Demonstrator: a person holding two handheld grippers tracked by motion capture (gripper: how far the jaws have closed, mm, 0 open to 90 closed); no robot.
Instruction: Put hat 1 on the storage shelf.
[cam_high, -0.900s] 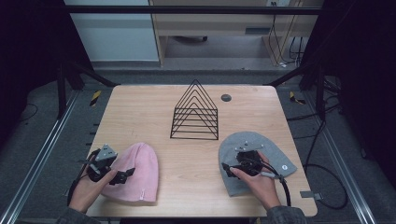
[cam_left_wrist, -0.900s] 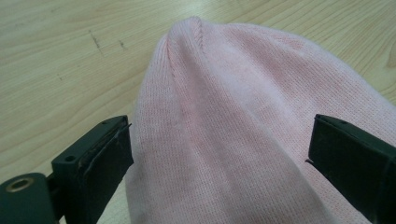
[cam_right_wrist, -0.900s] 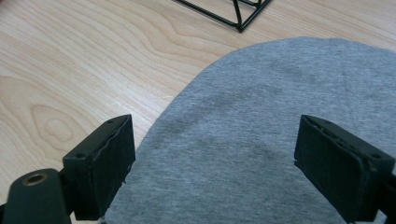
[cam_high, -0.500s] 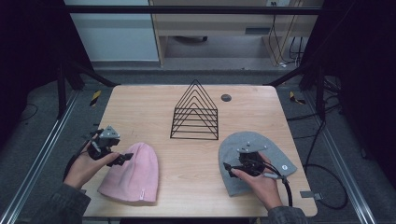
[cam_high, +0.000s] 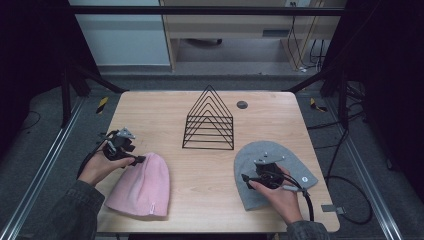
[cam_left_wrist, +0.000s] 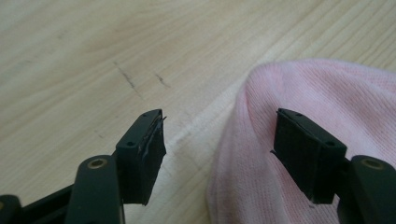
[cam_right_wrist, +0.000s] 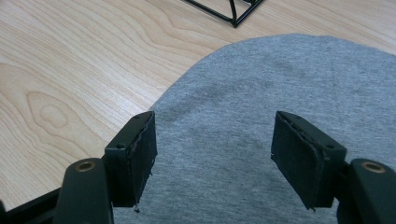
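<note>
We hold the left gripper (cam_left_wrist: 218, 140), jaws wide and empty, astride the pink hat's (cam_left_wrist: 322, 93) rounded top edge.

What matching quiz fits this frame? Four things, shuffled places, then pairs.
Things:
1 pink beanie
2 grey beanie
3 wire rack
4 round black disc

Places:
A table centre
B under the open right tool
C far edge, right of the rack
D its tip between the open left tool's jaws

Pairs: 1-D, 2-B, 3-A, 4-C
</note>
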